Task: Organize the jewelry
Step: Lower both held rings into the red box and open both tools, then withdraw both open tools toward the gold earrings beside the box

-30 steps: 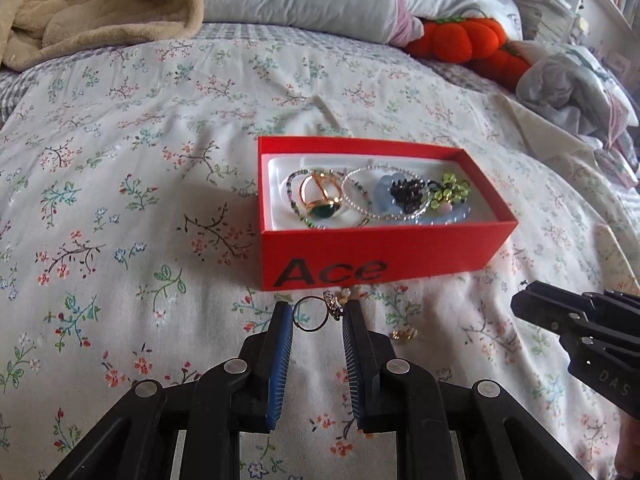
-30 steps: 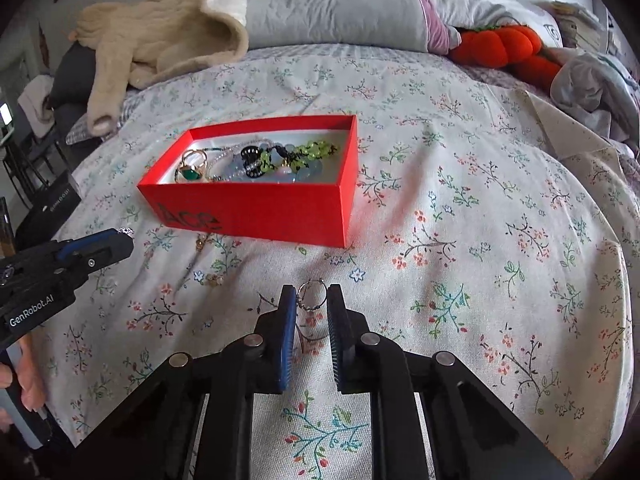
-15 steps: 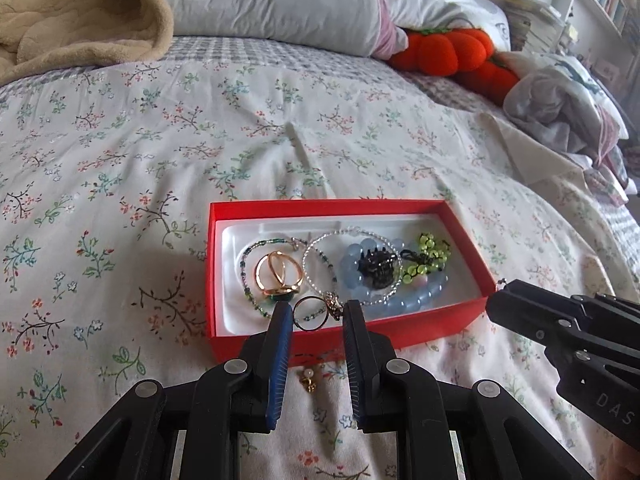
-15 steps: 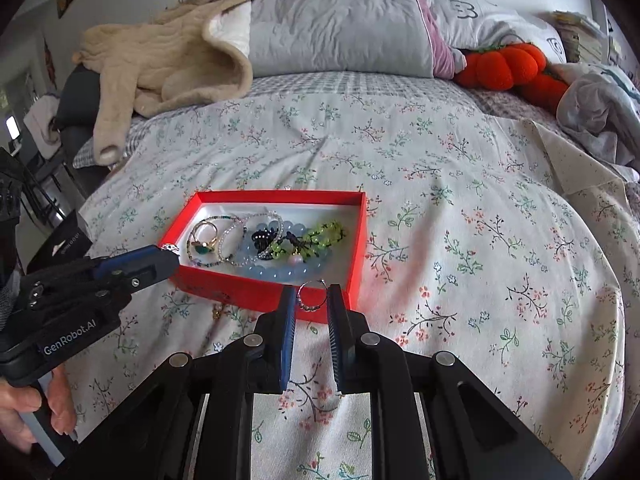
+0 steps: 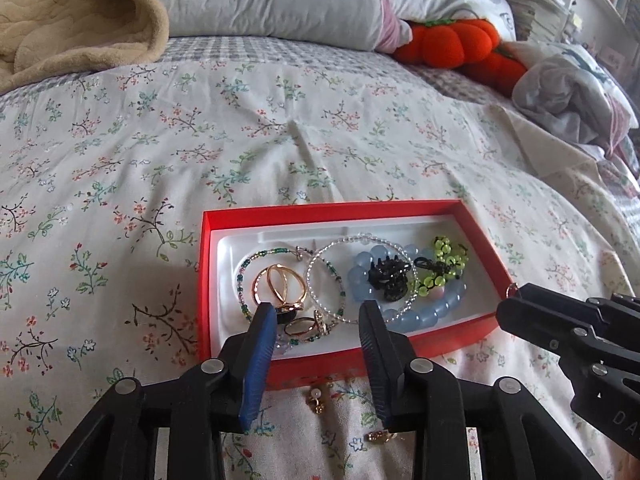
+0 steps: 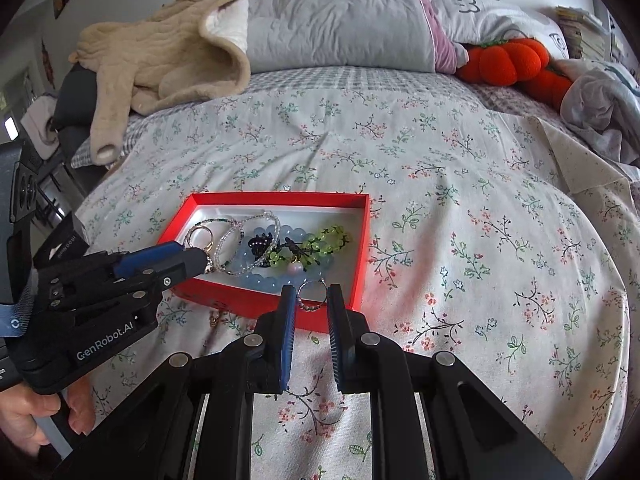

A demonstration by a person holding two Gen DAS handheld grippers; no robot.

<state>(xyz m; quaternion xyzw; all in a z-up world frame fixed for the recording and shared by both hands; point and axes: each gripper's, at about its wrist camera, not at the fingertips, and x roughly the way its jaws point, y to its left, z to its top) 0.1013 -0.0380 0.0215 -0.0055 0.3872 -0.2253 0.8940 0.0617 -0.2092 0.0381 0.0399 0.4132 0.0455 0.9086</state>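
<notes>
The hoop earring (image 5: 306, 325) lies in the red box (image 5: 420, 206), lower centre of the left wrist view, between the tips of the left gripper (image 5: 318, 322), whose jaws are spread wide and do not touch it. A second hoop earring (image 6: 312, 295) is pinched between the jaws of the right gripper (image 6: 311, 300), over the box's near right corner. Two loose earrings (image 5: 316, 400) lie on the floral bedspread (image 5: 280, 140) below the box.

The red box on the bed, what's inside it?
The red box holds a white liner with a gold ring, two thin beaded bracelets, a blue bead bracelet, a black clip and green beads. Whatever lies beneath the pile is hidden.
</notes>
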